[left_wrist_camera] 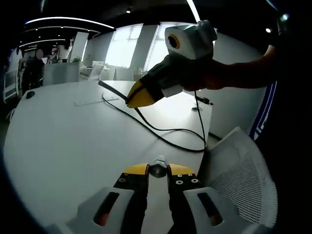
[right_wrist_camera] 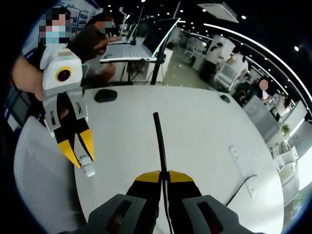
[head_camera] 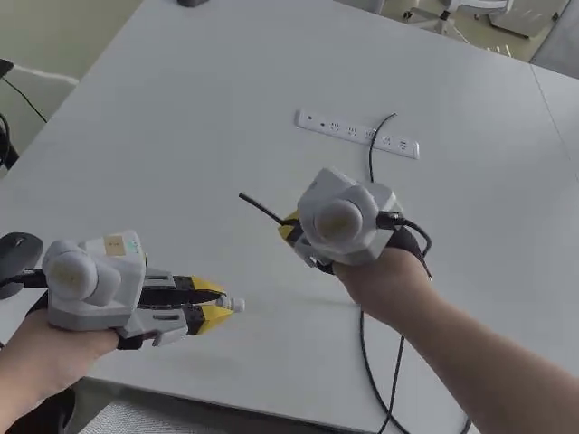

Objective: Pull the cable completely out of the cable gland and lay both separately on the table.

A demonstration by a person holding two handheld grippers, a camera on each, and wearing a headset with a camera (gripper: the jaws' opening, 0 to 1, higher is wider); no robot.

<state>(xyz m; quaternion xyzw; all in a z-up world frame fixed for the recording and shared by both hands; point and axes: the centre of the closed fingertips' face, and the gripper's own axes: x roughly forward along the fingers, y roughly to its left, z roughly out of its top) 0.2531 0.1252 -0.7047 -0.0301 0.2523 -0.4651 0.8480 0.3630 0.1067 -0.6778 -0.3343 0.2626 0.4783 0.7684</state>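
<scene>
Over the big white table (head_camera: 226,108), the right gripper (right_wrist_camera: 164,176) has its jaws shut tight on the black cable (right_wrist_camera: 159,141), and the cable's free end pokes out past the tips. Beside it, the left gripper (head_camera: 215,302) pinches the little cable gland (left_wrist_camera: 159,167) in its jaws, well apart from the cable. The pulling looks done, so what is left is to lay each thing down on the table, one apart from the other.

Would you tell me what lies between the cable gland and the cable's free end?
The stretch is bare: in the head view, just white table separates the cable gland, in the left gripper, from the cable in the right gripper.
</scene>
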